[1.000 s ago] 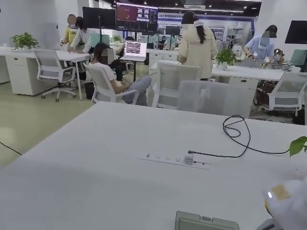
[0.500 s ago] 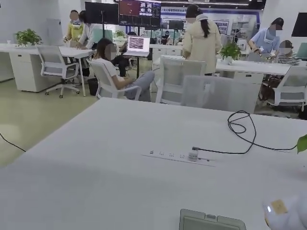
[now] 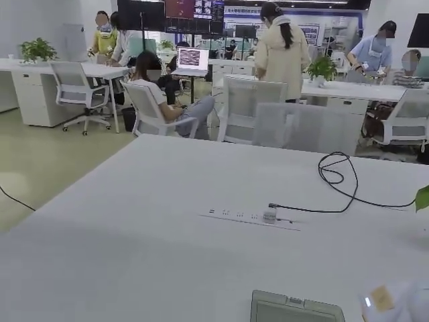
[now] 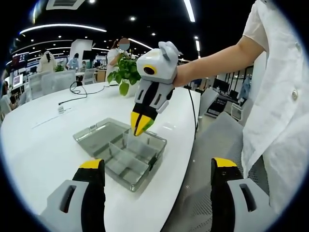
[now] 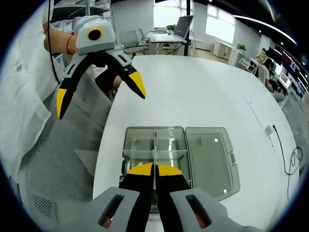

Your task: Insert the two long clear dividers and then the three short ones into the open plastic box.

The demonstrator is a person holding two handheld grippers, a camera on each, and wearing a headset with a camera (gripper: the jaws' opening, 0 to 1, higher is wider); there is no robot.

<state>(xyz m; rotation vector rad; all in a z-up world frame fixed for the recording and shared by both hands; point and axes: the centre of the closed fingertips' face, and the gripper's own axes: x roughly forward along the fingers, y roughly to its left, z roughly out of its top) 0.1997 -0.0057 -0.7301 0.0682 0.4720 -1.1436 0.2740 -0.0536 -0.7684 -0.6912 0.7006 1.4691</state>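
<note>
The clear plastic box (image 5: pixel 137 145) lies open on the white table with its lid (image 5: pixel 210 159) folded flat beside it. My right gripper (image 5: pixel 154 169) is shut on a clear divider (image 5: pixel 154 140), held upright and edge-on over the middle of the box, where it crosses a divider standing inside. In the left gripper view the right gripper (image 4: pixel 140 124) hangs over the box (image 4: pixel 140 176), its yellow tips pinching the divider (image 4: pixel 137 140). My left gripper (image 4: pixel 158 166) stands wide open and holds nothing, short of the box's near edge. It also shows in the right gripper view, where the left gripper (image 5: pixel 101 96) hovers beyond the box.
In the head view the lid (image 3: pixel 295 310) and a gripper (image 3: pixel 395 305) sit at the bottom edge. A power strip (image 3: pixel 248 218) with a black cable (image 3: pixel 342 181) lies mid-table. A potted plant (image 4: pixel 124 72) stands behind the box. Mesh chairs and several people are beyond the table.
The head camera has tilted slightly. The gripper at the lower right of the head view has sunk toward the bottom edge.
</note>
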